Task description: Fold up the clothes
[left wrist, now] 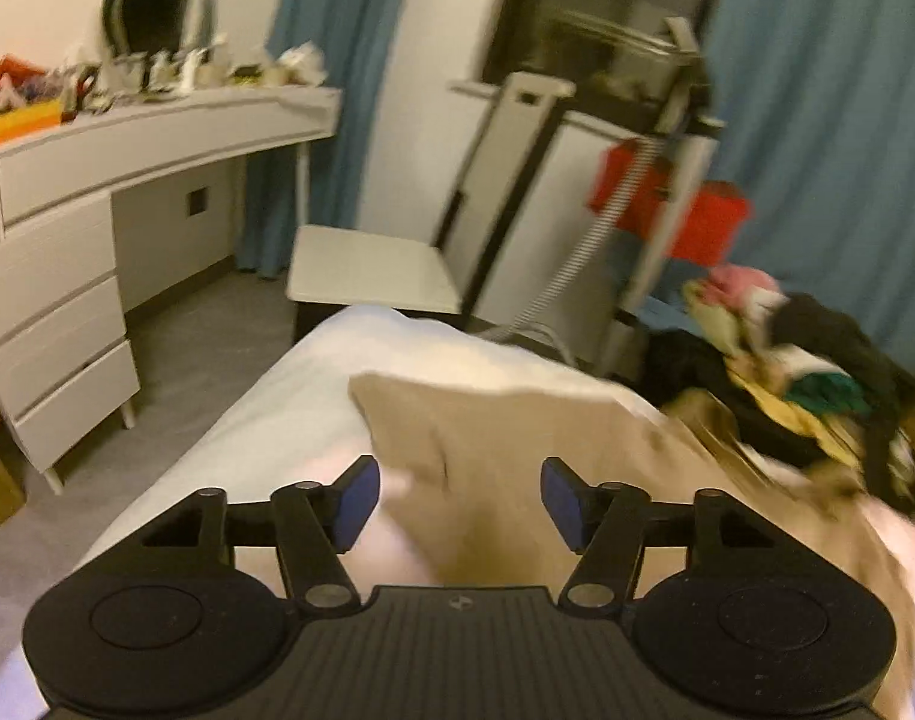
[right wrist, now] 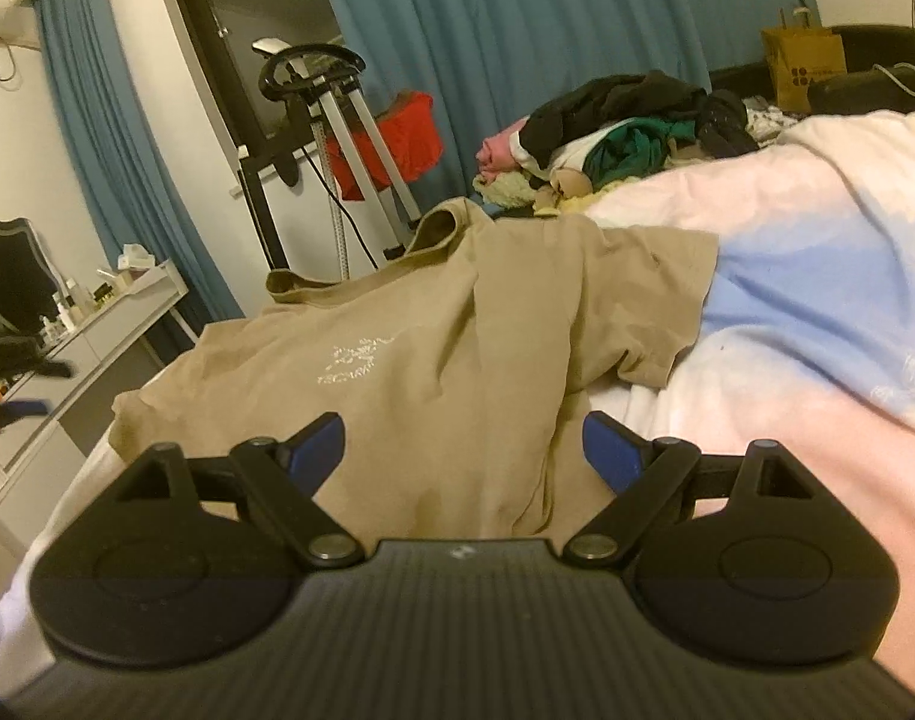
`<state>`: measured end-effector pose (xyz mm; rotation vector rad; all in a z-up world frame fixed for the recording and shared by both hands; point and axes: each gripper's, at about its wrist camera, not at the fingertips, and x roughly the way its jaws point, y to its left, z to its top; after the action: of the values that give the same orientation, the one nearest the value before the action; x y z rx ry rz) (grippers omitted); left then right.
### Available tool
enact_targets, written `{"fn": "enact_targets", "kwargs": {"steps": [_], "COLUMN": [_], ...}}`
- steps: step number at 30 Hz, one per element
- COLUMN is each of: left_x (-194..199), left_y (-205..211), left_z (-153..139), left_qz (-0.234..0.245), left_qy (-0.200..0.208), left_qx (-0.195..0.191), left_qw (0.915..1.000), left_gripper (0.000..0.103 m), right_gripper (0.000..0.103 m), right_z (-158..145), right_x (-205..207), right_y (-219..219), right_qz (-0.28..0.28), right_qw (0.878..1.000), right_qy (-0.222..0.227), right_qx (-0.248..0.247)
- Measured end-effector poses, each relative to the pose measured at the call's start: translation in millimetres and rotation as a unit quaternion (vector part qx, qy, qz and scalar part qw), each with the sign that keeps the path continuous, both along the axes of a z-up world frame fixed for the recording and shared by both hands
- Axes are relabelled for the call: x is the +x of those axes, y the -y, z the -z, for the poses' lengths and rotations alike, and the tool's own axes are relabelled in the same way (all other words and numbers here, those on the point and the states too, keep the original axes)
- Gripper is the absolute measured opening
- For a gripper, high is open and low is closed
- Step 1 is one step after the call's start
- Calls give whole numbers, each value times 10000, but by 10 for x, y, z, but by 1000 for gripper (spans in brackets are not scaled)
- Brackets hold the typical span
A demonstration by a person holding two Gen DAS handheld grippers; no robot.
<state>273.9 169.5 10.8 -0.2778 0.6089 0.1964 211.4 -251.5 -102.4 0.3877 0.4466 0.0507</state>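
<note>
A tan T-shirt (right wrist: 445,348) with a small white print lies spread and creased on the bed, collar toward the far edge. It also shows in the left wrist view (left wrist: 517,438), blurred. My right gripper (right wrist: 462,450) is open and empty, just above the shirt's near hem. My left gripper (left wrist: 460,501) is open and empty, over the shirt's near left part. Both have blue pads.
The bed has a white, pink and blue cover (right wrist: 817,276). A pile of mixed clothes (right wrist: 625,132) lies at its far side. A white dresser (left wrist: 61,276) and a white stool (left wrist: 373,267) stand left of the bed. An exercise machine (right wrist: 331,138) stands by blue curtains.
</note>
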Motion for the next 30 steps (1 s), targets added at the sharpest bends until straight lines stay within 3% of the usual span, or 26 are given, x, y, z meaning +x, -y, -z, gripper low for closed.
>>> {"fn": "enact_targets", "kwargs": {"steps": [2,5,8,10,11,13,14,16,17,18,20,26,28,30], "left_x": [-542,-1188,-1667,-1893,-1954,-2058,-2110,-2192,-2215,-2240,-2308,-2649,-2752,-2859], "left_y": [72,177,347,479,540,658,718,803,804,785,744,779,828,880], "left_z": [-38,177,543,789,824,861,880,881,862,842,751,355,249,136], "left_qz": [177,568,819,739,774,876,927,1034,1073,1105,1135,982,944,904], "left_qy": [-109,-764,-1625,-2278,-2366,-2448,-2489,-2551,-2586,-2643,-2554,-2116,-1900,-1641], "left_qx": [-152,-813,-1269,-1400,-1321,-1111,-1005,-856,-896,-993,-1011,-99,36,119], "left_qw": [9997,9921,9751,9607,9595,9592,9588,9576,9558,9529,9548,9723,9772,9822], "left_gripper": [72,73,71,69,68,68,63,39,14,4,2,2,3,11], "right_gripper": [87,87,87,87,87,87,87,88,88,88,88,88,88,87], "right_z": [-66,-171,-279,-356,-392,-422,-432,-451,-470,-494,-541,-605,-624,-657], "right_x": [-77,-209,-348,-459,-527,-668,-738,-856,-909,-949,-984,-1012,-1023,-1054], "right_y": [8,26,74,136,170,231,259,281,276,264,240,229,220,235], "right_qz": [4,15,65,89,90,33,-1,-60,-76,-76,-44,81,85,80], "right_qw": [10000,9998,9998,9996,9994,9988,9983,9981,9984,9989,9994,9998,9997,9995], "right_qy": [85,187,199,186,164,83,41,-35,-51,-37,32,183,215,289], "right_qx": [-41,-32,67,198,282,477,576,615,556,458,333,38,-78,-101]}}
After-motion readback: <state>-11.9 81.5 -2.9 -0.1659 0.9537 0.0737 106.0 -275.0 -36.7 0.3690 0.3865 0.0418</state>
